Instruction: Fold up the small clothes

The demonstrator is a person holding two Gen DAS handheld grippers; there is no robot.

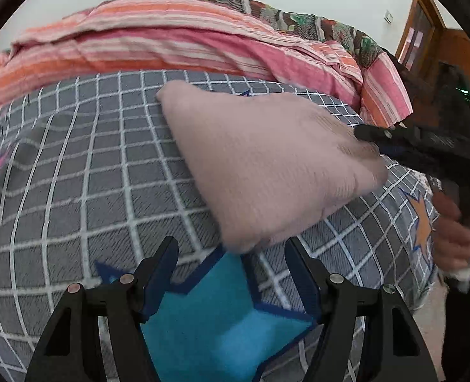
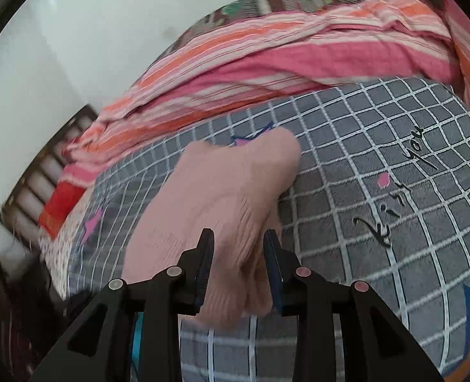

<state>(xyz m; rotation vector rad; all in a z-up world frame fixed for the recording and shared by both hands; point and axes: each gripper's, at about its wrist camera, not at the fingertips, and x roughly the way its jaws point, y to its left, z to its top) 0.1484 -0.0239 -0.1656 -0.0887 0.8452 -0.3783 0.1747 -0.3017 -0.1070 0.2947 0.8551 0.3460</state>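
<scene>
Right claw point(image 2: 238, 248) is closed on a bunched edge of a pink knit cloth point(image 2: 222, 197), the fabric pinched between its two black fingers. Seen from the left wrist view, the right claw point(image 1: 367, 137) grips the cloth point(image 1: 266, 162) at its right corner and lifts that side off the bed, while the far corner rests on the sheet. Left claw point(image 1: 231, 251) is spread wide with nothing held; the cloth's near corner hangs just between its fingertips, and whether it touches them cannot be told. Beneath lies a grey sheet point(image 1: 85, 165) with a white grid and a blue star point(image 1: 209, 312) under the left claw. A pink and orange striped blanket point(image 1: 171, 41) is heaped along the bed's far side.
</scene>
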